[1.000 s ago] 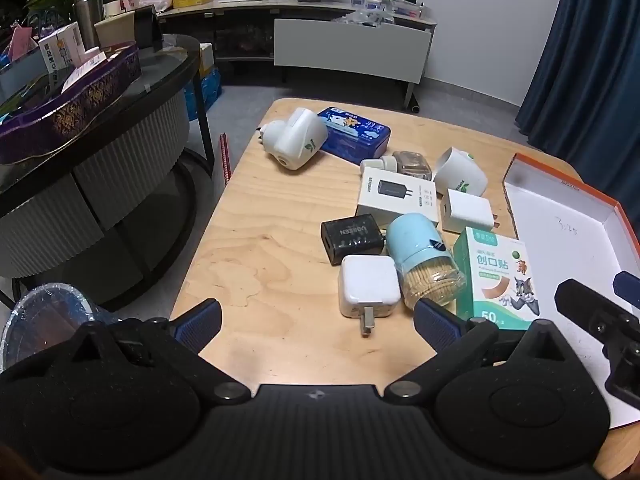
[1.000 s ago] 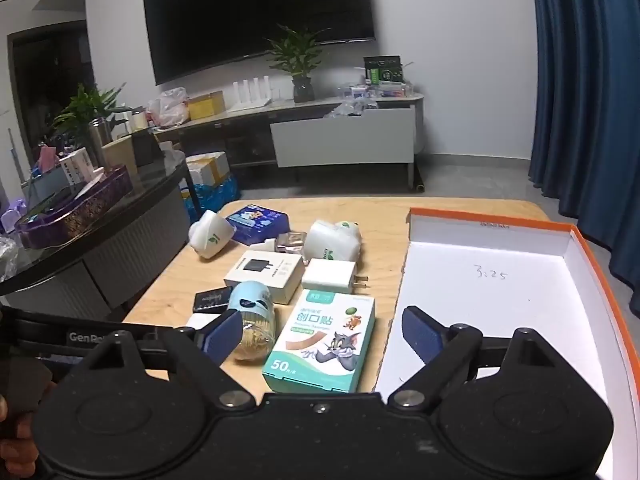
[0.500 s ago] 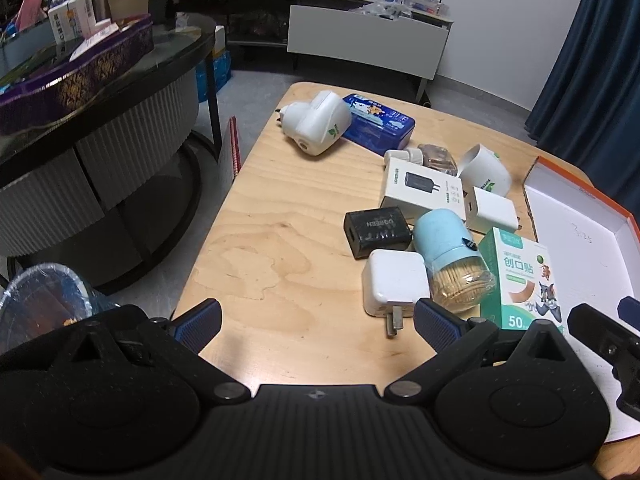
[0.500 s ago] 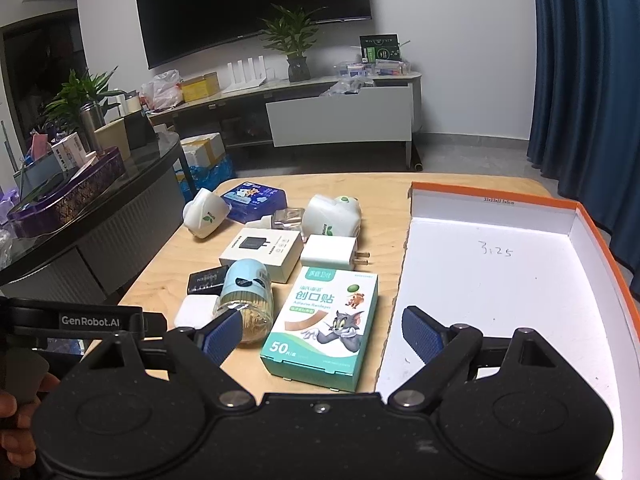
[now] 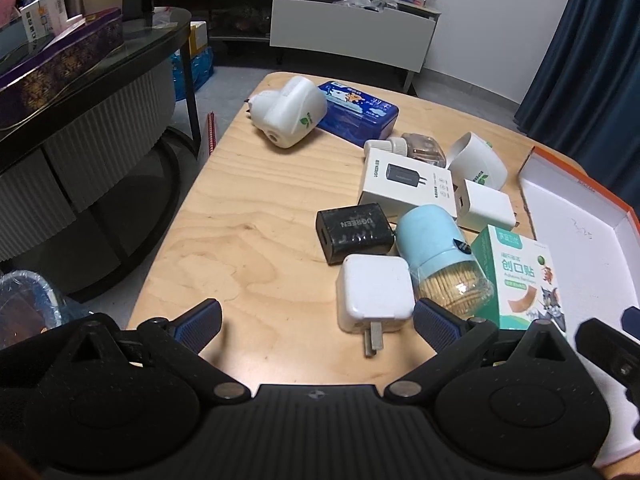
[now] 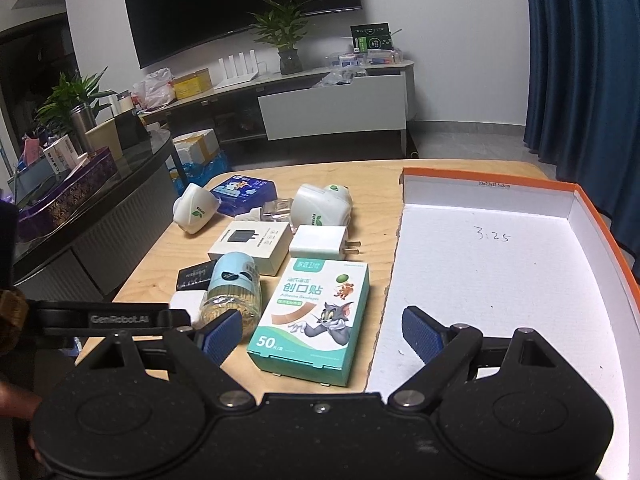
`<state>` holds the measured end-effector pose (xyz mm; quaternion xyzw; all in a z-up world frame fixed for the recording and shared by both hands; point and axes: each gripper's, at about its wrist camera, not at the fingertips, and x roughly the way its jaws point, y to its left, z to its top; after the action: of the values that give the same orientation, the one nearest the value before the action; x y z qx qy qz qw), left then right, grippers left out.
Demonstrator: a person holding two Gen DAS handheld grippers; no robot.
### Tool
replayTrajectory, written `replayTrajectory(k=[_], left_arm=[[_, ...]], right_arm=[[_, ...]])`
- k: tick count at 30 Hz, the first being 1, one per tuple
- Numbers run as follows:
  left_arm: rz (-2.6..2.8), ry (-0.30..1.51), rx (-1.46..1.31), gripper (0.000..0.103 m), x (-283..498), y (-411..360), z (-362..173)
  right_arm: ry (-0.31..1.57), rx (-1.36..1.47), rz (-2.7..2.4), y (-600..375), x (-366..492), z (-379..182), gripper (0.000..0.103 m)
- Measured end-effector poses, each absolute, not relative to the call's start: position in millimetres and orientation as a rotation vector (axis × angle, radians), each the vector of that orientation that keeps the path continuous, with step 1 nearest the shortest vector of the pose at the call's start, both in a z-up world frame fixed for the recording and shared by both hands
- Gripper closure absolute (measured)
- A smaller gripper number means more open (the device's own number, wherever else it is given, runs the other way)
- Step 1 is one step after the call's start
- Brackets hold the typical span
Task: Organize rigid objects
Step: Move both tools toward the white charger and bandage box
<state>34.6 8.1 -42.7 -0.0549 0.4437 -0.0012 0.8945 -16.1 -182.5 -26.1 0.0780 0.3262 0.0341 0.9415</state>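
Left claw (image 5: 316, 320) is spread wide w/ nothing between its blue pads, low over the near edge of the wooden tabletop (image 5: 248, 216). Left wrist view: white plug cube (image 5: 374, 294) lies just ahead, prongs toward the camera, right pad just beside it; black UGREEN charger (image 5: 352, 232) behind it, touching the toothpick jar (image 5: 440, 260), which lies on its side w/ its light-blue lid pointing away. White charger box (image 5: 406, 186) and a white adapter (image 5: 484, 204) sit behind the jar; green bandage box (image 5: 520, 280) to the jar's right. Farther back: a white plug-in unit (image 5: 288, 116) leaning on a blue tin (image 5: 358, 114), and a 2nd white plug-in unit (image 5: 478, 160) near the orange-rimmed tray (image 5: 576, 172) at the right edge. Right wrist view: right claw (image 6: 322, 334) also released, pads wide apart, straddling the near end of the bandage box (image 6: 312, 316); left pad by the jar (image 6: 232, 292), right pad over the tray's white floor (image 6: 500, 280), which has "3:25" handwritten on it. Left claw's arm (image 6: 116, 318) shows at the lower left, marked GenRobot.AI.
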Motion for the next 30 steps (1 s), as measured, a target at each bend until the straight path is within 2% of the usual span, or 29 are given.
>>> replayTrajectory(k=[6, 14, 24, 30], left_arm=[[-0.014, 0.926, -0.094, 0.0, 45, -2, -54], [-0.014, 0.914, -0.057, 0.007, 46, -9, -55], [-0.02, 0.904, -0.009, 0.009, 42, -14, -55], [-0.032, 0.887, 0.025, 0.014, 39, -15, -56]], right_arm=[[0.675, 0.169, 0.054, -188, -13, -29, 0.001], [0.692, 0.178, 0.048, -188, -10, -33, 0.001], [0.716, 0.179, 0.036, -179, -4, -41, 0.001], [0.751, 0.19, 0.027, -177, 4, -50, 0.001]])
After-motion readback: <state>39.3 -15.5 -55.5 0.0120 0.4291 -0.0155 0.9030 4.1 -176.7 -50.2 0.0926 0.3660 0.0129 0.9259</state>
